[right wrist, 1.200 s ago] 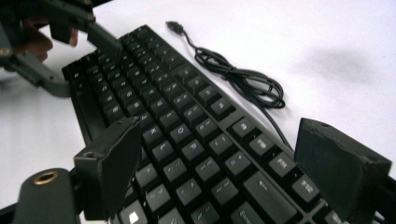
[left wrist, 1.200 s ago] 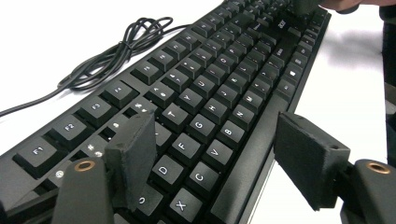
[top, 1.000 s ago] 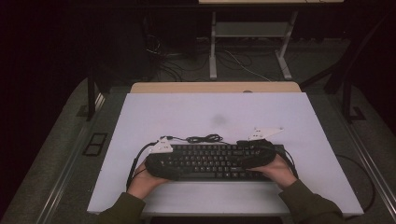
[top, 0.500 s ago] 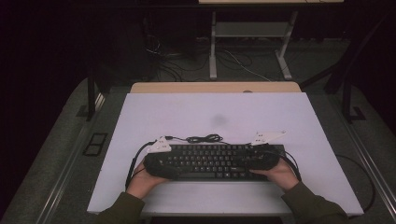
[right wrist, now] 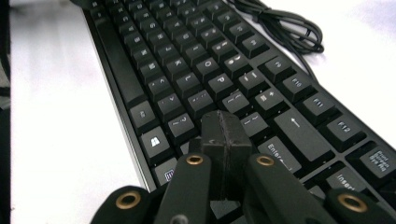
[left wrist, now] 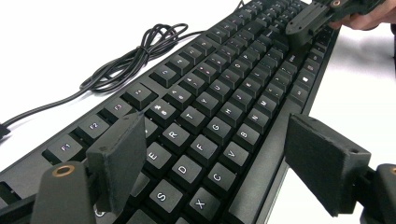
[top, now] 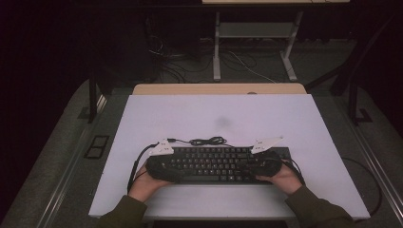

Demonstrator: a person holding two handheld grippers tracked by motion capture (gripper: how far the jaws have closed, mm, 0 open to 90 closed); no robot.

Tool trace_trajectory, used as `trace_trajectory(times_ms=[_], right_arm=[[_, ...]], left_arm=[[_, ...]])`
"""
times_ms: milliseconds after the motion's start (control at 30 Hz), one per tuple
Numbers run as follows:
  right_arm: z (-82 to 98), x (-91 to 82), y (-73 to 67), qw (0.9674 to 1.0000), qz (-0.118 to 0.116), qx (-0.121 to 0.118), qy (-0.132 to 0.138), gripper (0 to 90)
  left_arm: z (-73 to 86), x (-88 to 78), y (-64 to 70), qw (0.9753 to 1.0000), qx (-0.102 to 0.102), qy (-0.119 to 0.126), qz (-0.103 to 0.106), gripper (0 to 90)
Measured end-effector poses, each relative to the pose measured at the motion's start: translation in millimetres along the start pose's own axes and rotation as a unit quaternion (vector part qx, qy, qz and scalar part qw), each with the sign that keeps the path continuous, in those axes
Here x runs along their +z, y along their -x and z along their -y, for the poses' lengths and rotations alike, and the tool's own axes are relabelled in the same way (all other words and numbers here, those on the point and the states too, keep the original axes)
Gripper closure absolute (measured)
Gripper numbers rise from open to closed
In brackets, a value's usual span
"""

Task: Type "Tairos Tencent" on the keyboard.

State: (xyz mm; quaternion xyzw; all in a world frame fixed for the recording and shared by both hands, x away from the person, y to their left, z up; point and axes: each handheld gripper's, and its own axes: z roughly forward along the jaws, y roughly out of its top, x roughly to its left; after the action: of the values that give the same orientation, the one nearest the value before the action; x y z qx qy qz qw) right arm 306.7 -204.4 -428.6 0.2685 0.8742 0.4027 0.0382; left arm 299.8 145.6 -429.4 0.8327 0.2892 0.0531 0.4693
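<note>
- The keyboard [top: 216, 164] lies flat on the white table [top: 218, 114], near its front edge, its cable [top: 206, 141] coiled just behind.
- The left gripper [left wrist: 219, 163] hovers over the keyboard's left end, jaws wide apart, nothing clamped.
- The right gripper [right wrist: 225, 135] has just been closing; its jaws now meet, empty, over the right-hand keys.

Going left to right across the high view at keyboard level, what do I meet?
Left hand → left tool → keyboard → right tool → right hand.
</note>
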Motion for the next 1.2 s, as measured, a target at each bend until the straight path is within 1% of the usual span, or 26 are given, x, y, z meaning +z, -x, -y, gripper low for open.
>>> trace_trajectory(times_ms=[67,233,367,533,600,867,1033,1200], right_arm=[[0.5,0.7,-0.5,1.0,-0.005,0.001,-0.004,89.4],[0.4,2.3,-2.3,0.9998,-0.014,-0.005,-0.014,89.4],[1.1,5.4,-3.7,0.9996,-0.013,-0.013,-0.022,89.4],[1.5,5.9,-4.2,0.9996,-0.012,-0.011,-0.024,89.4],[2.0,7.3,-4.4,0.9994,-0.011,-0.016,-0.028,89.4],[1.7,7.3,-4.1,0.9994,-0.011,-0.015,-0.03,89.4],[1.6,7.3,-4.3,0.9994,-0.011,-0.014,-0.03,89.4],[1.6,7.4,-4.3,0.9994,-0.01,-0.012,-0.03,89.4]], left_arm=[[0.2,-0.4,-0.1,1.0,0.002,0.0,0.0,20.5],[0.4,-0.6,-0.3,1.0,0.001,-0.001,-0.001,20.4],[0.4,-0.2,-0.2,1.0,0.001,0.0,-0.002,20.4],[0.3,-0.2,-0.1,1.0,0.001,0.0,-0.003,20.5],[0.3,-0.3,-0.1,1.0,0.001,0.0,-0.003,20.4],[-1.4,-0.4,-0.5,1.0,0.002,0.004,-0.009,21.6],[-3.1,0.7,-2.5,0.9999,-0.001,0.006,-0.012,23.8],[-5.9,1.9,-4.1,0.9997,0.004,0.012,-0.019,31.6]])
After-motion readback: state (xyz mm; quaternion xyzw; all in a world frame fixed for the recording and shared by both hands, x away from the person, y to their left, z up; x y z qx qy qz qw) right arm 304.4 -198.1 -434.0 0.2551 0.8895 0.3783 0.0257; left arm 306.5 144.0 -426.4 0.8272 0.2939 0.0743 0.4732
